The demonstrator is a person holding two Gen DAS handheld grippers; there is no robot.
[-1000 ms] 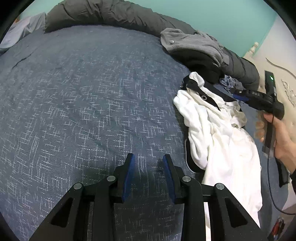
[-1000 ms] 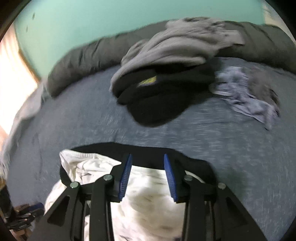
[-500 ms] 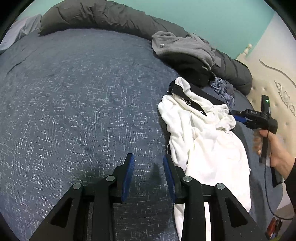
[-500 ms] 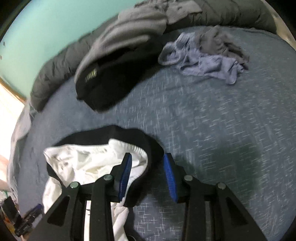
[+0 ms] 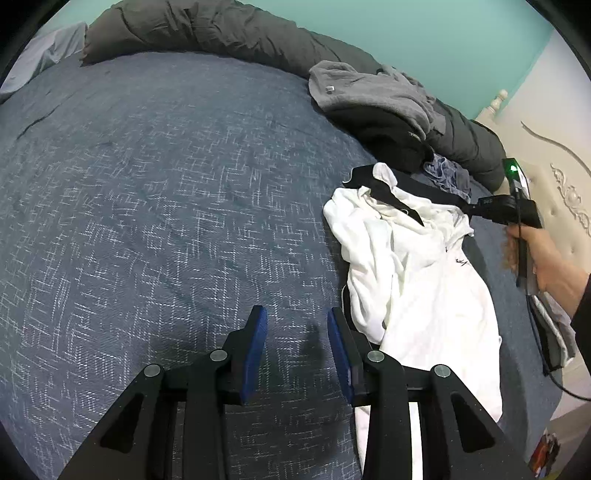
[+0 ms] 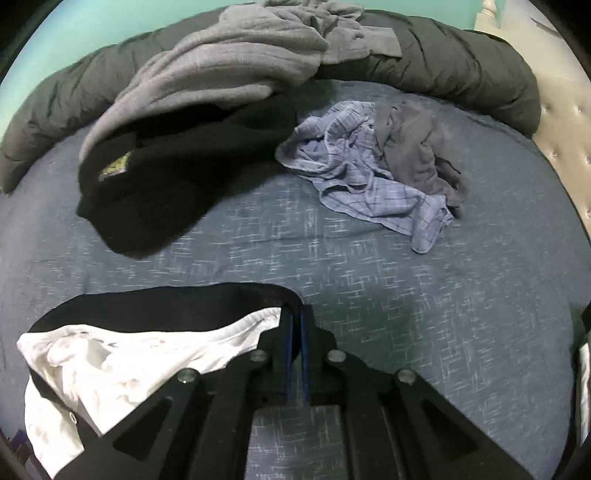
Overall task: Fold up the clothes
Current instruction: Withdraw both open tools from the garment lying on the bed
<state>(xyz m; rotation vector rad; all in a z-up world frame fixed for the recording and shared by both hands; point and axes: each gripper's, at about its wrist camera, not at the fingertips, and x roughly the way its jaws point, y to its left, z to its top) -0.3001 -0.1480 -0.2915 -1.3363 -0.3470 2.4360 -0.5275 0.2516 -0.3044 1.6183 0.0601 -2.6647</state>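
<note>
Bedspread (image 5: 155, 192), blue and cross-hatched, fills both my views, a dark grey duvet (image 5: 207, 26) rolled along its far edge. Against that roll, a grey sweatshirt (image 6: 221, 70) drapes over a black garment (image 6: 173, 181), with checked blue shorts (image 6: 369, 177) just beside. Nearer me the white hoodie (image 5: 424, 288) lies crumpled; my right gripper (image 6: 296, 332) pinches its black edge, while my left gripper (image 5: 295, 343) hovers spread beside it.

Two hand-held grippers (image 5: 295, 332) (image 6: 295, 332); five garments (image 5: 424, 280); one duvet (image 5: 207, 26)
</note>
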